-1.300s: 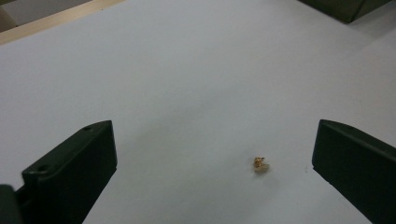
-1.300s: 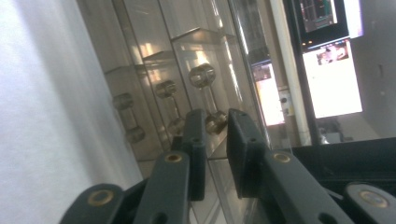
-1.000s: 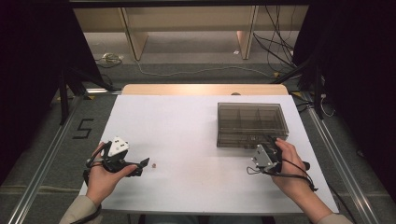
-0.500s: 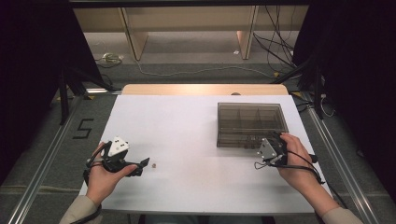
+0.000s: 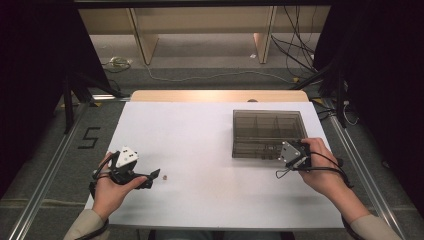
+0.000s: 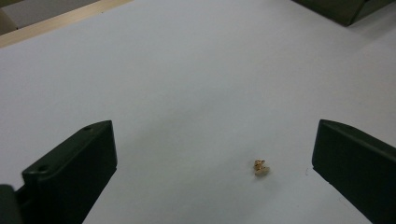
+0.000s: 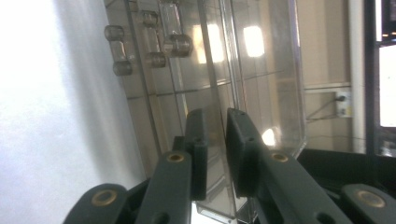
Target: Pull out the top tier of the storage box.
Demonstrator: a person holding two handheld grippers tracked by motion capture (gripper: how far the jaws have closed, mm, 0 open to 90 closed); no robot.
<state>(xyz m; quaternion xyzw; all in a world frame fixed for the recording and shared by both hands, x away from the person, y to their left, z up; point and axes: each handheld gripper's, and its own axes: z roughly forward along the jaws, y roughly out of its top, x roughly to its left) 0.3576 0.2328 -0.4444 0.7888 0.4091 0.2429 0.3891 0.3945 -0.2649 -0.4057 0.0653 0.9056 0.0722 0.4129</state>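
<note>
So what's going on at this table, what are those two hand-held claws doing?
A person sits at a white table with a gripper in each hand. The right gripper has just been closing on the clear lid of a smoky plastic box with compartments; the lid's edge sits between its jaws. The left gripper rests on the table with its jaws wide open, and a tiny gold piece lies between them, untouched.

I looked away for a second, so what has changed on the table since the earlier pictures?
The right hand-held gripper moved up to the smoky plastic organiser box, and its jaws have just been closing on the lid's near edge. The left hand-held gripper, open, and the tiny gold piece stayed put.
</note>
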